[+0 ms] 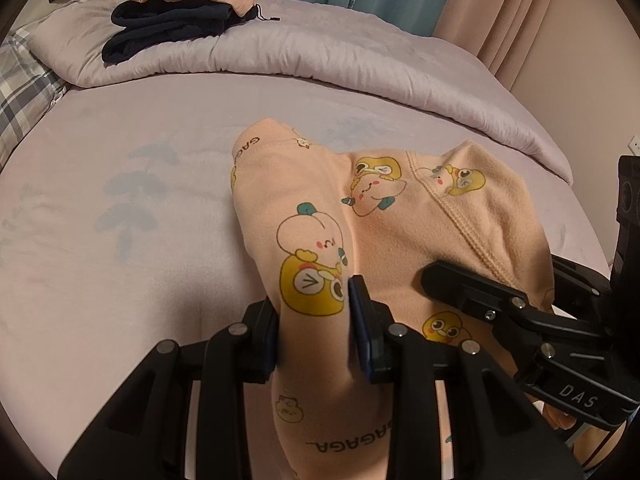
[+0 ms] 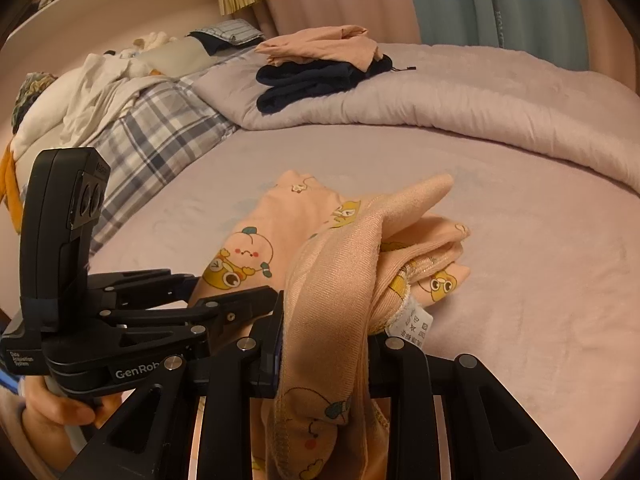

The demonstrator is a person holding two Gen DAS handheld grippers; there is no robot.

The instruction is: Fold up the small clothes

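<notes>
A small peach garment point(image 1: 400, 224) with yellow cartoon prints lies bunched on the lilac bed sheet point(image 1: 140, 208). My left gripper point(image 1: 316, 328) is shut on a fold of it, lifted off the sheet. My right gripper point(image 2: 324, 344) is shut on another part of the same garment point(image 2: 332, 280), whose care label point(image 2: 414, 326) hangs at its right finger. The right gripper also shows in the left wrist view point(image 1: 480, 296), close beside the left one. The left gripper shows in the right wrist view point(image 2: 208, 304), just left of the cloth.
A rolled lilac duvet point(image 1: 320, 64) crosses the far side of the bed. Folded clothes, dark blue under peach point(image 1: 176, 20), sit on it. A plaid blanket point(image 2: 160, 140) and white bedding point(image 2: 92, 92) lie at the left. Curtains point(image 2: 440, 0) hang behind.
</notes>
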